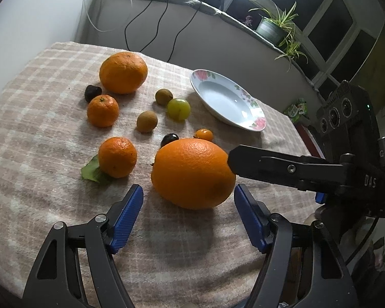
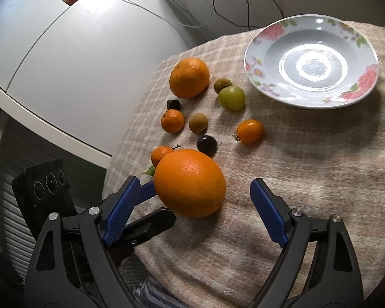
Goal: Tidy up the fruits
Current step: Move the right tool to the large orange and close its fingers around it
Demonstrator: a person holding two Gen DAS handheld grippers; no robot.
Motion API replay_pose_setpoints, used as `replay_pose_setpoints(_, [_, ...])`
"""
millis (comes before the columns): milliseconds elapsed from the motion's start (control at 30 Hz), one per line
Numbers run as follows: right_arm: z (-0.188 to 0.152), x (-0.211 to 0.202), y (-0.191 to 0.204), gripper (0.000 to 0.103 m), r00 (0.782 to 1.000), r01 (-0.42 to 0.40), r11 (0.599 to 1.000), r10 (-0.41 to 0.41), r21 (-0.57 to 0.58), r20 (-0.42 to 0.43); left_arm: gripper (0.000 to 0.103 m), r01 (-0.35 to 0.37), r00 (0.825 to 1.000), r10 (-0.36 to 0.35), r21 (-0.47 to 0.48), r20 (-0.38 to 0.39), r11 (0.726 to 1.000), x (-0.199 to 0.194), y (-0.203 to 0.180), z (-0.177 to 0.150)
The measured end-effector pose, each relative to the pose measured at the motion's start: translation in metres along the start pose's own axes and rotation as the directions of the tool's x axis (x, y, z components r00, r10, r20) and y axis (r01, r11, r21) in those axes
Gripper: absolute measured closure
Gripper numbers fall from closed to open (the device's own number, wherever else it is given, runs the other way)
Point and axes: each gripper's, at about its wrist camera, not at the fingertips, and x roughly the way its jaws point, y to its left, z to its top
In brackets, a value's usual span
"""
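Note:
A large orange (image 1: 193, 173) (image 2: 190, 182) lies on the checked cloth, just ahead of both grippers. My left gripper (image 1: 188, 202) is open and empty, its blue pads either side of the orange's near end. My right gripper (image 2: 195, 200) is open and empty too, the orange between its pads, nearer the left one. The right gripper's black finger (image 1: 269, 166) touches or nearly touches the orange in the left wrist view. A white floral plate (image 1: 254, 123) (image 2: 351, 95) stands empty at the far right. Another big orange (image 1: 123, 72) (image 2: 189, 77) lies at the back.
Scattered on the cloth (image 1: 38, 118): two mandarins (image 1: 102, 111) (image 1: 117, 157), one with a leaf, a green grape (image 1: 178, 109), two brown longans (image 1: 146, 121), two dark fruits (image 1: 169, 138), a small orange tomato (image 1: 204, 134). A white cabinet (image 2: 64, 51) stands beside the table. Cables hang behind.

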Motion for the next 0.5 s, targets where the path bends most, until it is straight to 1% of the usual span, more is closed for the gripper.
replay_pose_setpoints(133, [0.002, 0.007, 0.0, 0.012, 1.0, -0.002, 1.0, 0.002, -0.002, -0.021, 0.031, -0.004, 1.0, 0.004, 0.002, -0.007, 1.0, 0.004, 0.001, 0.0])
replay_pose_setpoints(367, [0.006, 0.019, -0.002, 0.013, 0.998, -0.028, 0.999, 0.029, 0.022, -0.057, 0.032, 0.0, 1.0, 0.0, 0.014, -0.012, 1.0, 0.009, -0.002, 0.002])
replay_pose_setpoints(400, [0.006, 0.021, -0.003, 0.014, 0.998, -0.031, 0.999, 0.032, 0.025, -0.063, 0.032, 0.002, 1.0, -0.002, 0.016, -0.014, 1.0, 0.01, -0.002, 0.002])
replay_pose_setpoints(467, [0.007, 0.026, -0.004, 0.022, 0.996, -0.034, 0.999, 0.036, 0.033, -0.078, 0.032, 0.007, 1.0, -0.007, 0.016, -0.017, 1.0, 0.011, -0.002, 0.002])
replay_pose_setpoints(500, [0.007, 0.027, -0.006, 0.024, 0.996, -0.037, 0.999, 0.04, 0.04, -0.086, 0.032, 0.008, 1.0, -0.007, 0.017, -0.017, 1.0, 0.012, -0.003, 0.003])
